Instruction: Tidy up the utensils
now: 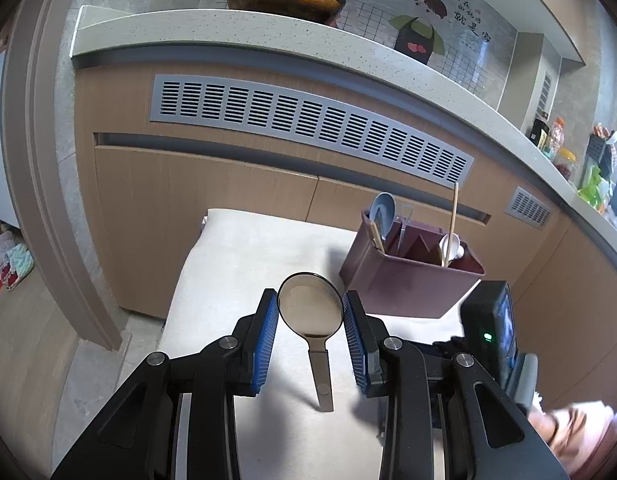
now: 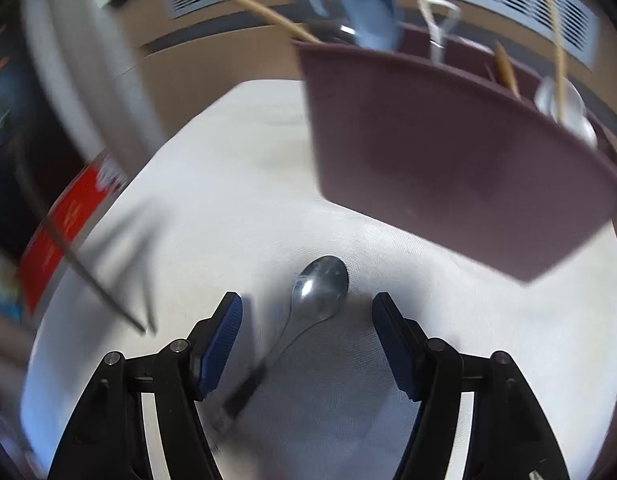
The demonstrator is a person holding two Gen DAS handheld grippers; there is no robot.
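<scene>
One white cloth-covered table (image 1: 236, 264) (maroon caddy (image 1: 408, 280) on it) before wood-fronted kitchen counter (image 1: 268, 48)

White-clothed table (image 1: 236, 256): caddy (image 1: 408, 284), spoons (image 2: 320, 284)

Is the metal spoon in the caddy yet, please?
No: the spoon lies flat on the cloth, outside the caddy.

The wall sticker (image 1: 422, 28) with the cartoon cook carries Chinese writing; I make out 就是家 on it
</scene>
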